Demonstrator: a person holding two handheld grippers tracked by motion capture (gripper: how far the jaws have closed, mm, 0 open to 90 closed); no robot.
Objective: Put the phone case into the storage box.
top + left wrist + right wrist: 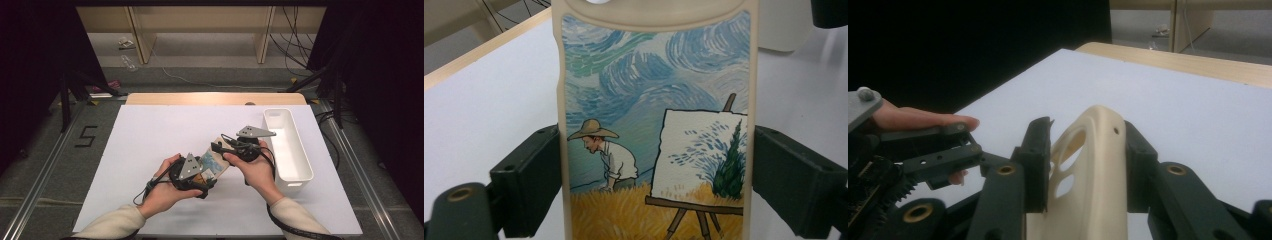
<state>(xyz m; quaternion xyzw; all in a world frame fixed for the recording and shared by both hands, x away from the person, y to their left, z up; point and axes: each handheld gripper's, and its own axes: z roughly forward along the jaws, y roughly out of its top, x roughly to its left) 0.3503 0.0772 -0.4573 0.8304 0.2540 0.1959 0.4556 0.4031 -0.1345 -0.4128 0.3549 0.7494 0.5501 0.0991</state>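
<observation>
A cream phone case (212, 162) with a painted scene of a man in a straw hat at an easel (654, 125) is held just above the white table sheet (165, 135). My left gripper (206, 176) is shut on it across its width, one black jaw on each long edge (654, 180). My right gripper (220, 147) comes from the right and has the case's camera-hole end (1093, 165) between its jaws, with both pads against it (1088, 145). In the right gripper view the left gripper (933, 150) and a fingertip (923, 117) show at the left.
A long white bin (303, 150) stands along the right side of the sheet, close to my right hand. The table's wooden far edge (215, 98) runs behind. Cables lie on the floor beyond, near shelf legs.
</observation>
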